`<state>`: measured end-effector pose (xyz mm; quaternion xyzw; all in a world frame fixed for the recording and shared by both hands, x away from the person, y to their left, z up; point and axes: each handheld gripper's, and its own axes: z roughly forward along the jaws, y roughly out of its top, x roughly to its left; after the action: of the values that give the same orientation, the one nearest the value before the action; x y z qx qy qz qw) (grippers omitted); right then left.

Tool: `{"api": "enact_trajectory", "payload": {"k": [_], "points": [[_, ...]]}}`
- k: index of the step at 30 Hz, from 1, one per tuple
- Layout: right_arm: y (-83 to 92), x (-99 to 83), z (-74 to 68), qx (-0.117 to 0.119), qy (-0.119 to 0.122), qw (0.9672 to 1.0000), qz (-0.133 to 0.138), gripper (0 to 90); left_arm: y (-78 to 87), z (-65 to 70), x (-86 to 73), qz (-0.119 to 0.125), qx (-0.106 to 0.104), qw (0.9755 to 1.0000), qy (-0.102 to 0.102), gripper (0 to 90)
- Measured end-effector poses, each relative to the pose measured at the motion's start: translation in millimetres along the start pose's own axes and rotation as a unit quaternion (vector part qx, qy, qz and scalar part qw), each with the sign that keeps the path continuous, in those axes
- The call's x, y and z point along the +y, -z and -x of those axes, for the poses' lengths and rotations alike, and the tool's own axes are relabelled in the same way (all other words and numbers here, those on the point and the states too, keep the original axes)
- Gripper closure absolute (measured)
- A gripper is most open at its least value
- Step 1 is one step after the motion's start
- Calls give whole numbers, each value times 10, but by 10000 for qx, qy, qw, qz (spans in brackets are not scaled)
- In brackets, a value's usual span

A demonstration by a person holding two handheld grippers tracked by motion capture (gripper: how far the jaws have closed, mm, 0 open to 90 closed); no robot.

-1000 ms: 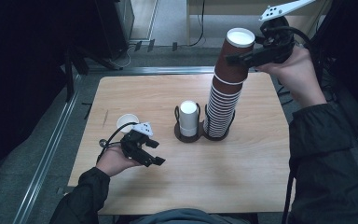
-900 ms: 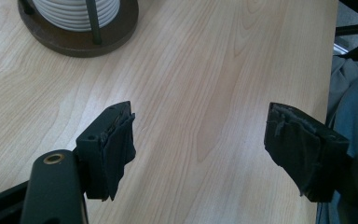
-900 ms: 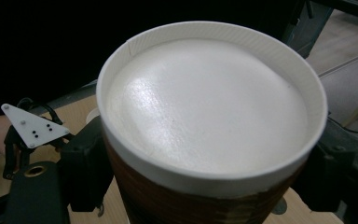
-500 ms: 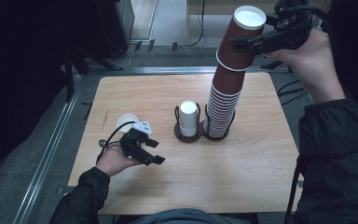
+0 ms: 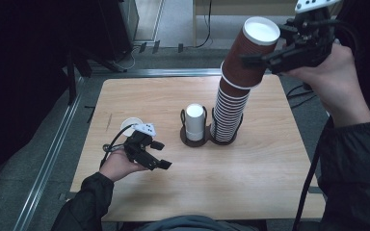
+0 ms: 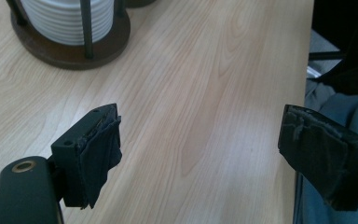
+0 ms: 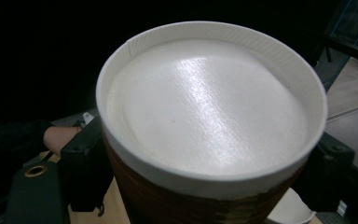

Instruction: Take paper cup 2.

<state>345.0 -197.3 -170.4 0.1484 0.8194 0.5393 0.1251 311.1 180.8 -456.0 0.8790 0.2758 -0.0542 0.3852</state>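
Right gripper [image 5: 265, 55] fingers clamp an unmarked brown cup [image 5: 248, 53], inverted, above the cup stack [image 5: 227, 113]; left gripper [image 5: 160, 154], fingers just spread and empty, rests left of it.

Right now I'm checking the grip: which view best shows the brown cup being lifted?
The high view: the brown cup sits clamped in the right gripper, above the stack. The right gripper view shows its white base close up.
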Motion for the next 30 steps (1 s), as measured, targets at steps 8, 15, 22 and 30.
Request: {"api": "enact_trajectory", "payload": {"k": [8, 15, 22, 30], "points": [[-39, -245, -222, 239, 32, 9996, -113, 195, 23, 51, 31, 132, 59, 9999, -85, 148], [-171, -487, -325, 490, 10, 9985, -234, 195, -10, 57, 31, 20, 9, 9999, -144, 248], [-297, -726, -449, 572, 25, 9976, -396, 195, -34, 70, 22, 11, 5, 9999, -164, 345], [-462, -1017, -535, 670, -22, 9964, -527, 195, -61, 89, 15, -33, 92, 9995, -302, 375]]}}
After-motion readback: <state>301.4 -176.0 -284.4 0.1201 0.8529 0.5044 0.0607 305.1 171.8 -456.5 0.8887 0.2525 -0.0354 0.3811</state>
